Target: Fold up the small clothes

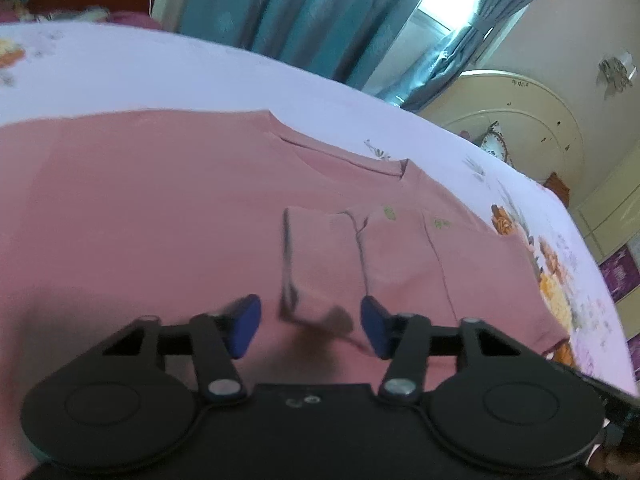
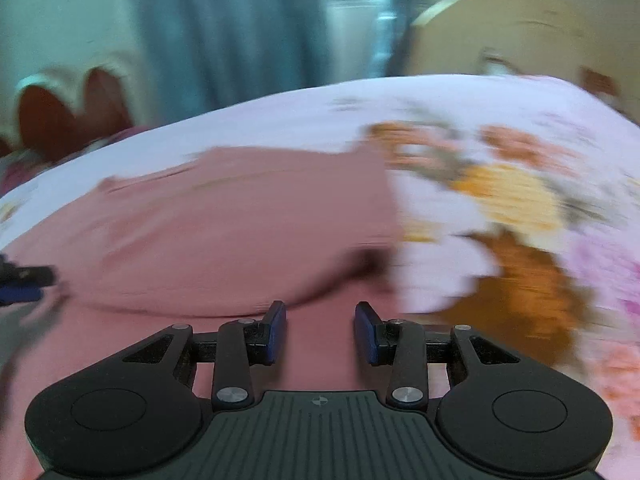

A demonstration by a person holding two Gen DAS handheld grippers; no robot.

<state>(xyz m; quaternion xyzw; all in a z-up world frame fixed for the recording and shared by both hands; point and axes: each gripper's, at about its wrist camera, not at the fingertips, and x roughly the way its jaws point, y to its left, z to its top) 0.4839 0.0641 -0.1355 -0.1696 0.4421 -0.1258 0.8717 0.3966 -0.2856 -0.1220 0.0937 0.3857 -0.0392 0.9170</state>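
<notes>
Left wrist view: my left gripper hangs low over the pink shirt, jaws spread wide and holding nothing. The shirt lies flat on the bed, filling everything ahead of and beneath my jaws. Its neckline sits well ahead and a little right of the gap. A folded-in sleeve lies straight ahead, its long axis running away from me, its near end almost between my jaw tips. I judge that near end to be the closest edge this hand could take, though I cannot tell whether the tips touch the cloth.

Right wrist view: blurred, so details are soft. My right gripper also has its jaws wide apart, empty, with pink fabric under and between them. Just ahead of the jaws a raised fold of the shirt runs crosswise, left to right, and ends in a dark corner slightly right of the gap. Beyond that, further right, only the flowered bed sheet. Far left, blue tips of my other gripper peek in. I judge the right hand nearer that corner, so the coming fold turns on it.
</notes>
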